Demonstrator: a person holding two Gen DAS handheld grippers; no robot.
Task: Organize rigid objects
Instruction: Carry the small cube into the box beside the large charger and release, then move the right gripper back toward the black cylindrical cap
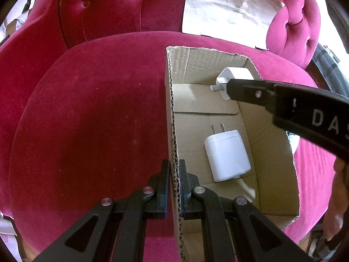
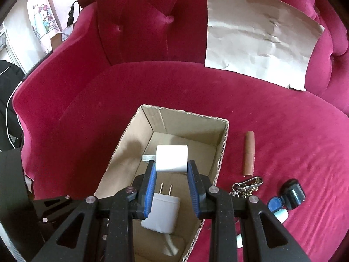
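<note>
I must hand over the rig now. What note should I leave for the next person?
Left gripper: shut on the cardboard box wall, steadying it.
Right gripper: shut on a white charger, held over the box.
Done: one white charger lies on the box floor.
Left: release the held charger, then box the brown tube, keychain, dark case and blue cap from the red sofa.
</note>
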